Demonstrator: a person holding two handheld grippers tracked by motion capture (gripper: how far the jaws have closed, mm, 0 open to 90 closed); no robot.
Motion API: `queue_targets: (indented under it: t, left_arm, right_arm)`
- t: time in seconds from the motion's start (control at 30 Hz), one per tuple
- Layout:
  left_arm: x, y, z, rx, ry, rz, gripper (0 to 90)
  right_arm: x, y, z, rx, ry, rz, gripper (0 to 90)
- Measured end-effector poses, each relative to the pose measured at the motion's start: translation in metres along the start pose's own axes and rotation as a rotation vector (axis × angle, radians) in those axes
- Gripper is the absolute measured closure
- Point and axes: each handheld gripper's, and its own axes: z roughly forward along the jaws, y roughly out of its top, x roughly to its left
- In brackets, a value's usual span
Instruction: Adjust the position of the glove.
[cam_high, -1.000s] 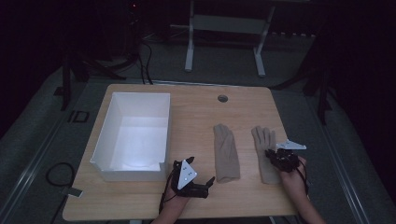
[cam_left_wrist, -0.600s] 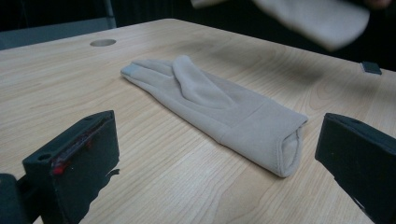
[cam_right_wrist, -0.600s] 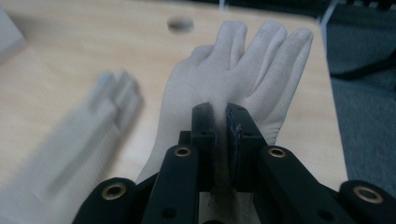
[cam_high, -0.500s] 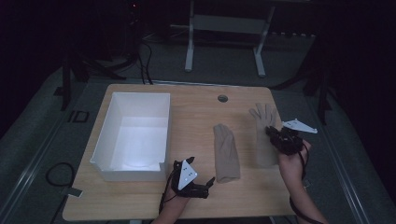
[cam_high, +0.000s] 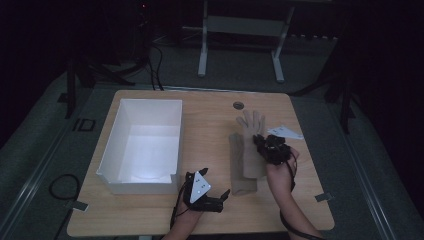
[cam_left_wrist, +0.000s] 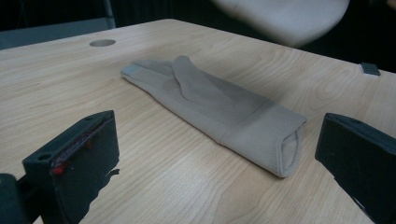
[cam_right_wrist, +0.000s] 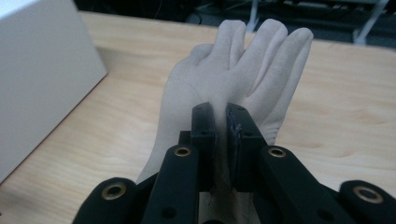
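A beige glove (cam_high: 251, 121) (cam_right_wrist: 243, 60) hangs in my right gripper (cam_high: 267, 146) (cam_right_wrist: 221, 122), which is shut on its palm, the glove's fingers spread toward the far side. It is lifted off the table, over the far end of a second beige glove (cam_high: 242, 167) (cam_left_wrist: 219, 107) that lies folded lengthwise on the wood. My left gripper (cam_high: 224, 196) (cam_left_wrist: 219, 140) rests near the front edge, jaws wide open and facing the folded glove's cuff without touching it. In the left gripper view the lifted glove (cam_left_wrist: 285, 16) shows pale at the top.
A white open box (cam_high: 145, 145) (cam_right_wrist: 42, 70) stands on the left half of the wooden table (cam_high: 210, 125). A round cable hole (cam_high: 238, 105) (cam_left_wrist: 102, 43) sits near the far edge. Dark floor and a metal stand (cam_high: 240, 45) lie beyond.
My right gripper has lifted the glove off the table's right side and carried it up, away and leftward, over the folded glove. The left gripper has stayed put.
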Motion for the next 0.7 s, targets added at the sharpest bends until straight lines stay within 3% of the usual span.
queue_targets:
  t: [0.13,0.4,0.7]
  left_arm:
    - [-0.001,0.0,0.0,-0.003,0.0,0.004,0.1]
    - [-0.001,0.0,0.0,-0.001,0.0,0.006,0.1]
    - [0.0,0.0,0.0,0.004,-0.009,-0.002,0.1]
  right_arm:
    - [0.013,-0.016,0.02,0.038,0.003,0.019,82.5]
    - [0.015,-0.043,0.04,0.114,-0.031,0.023,82.2]
    - [0.016,-0.061,0.053,0.172,-0.006,0.023,77.8]
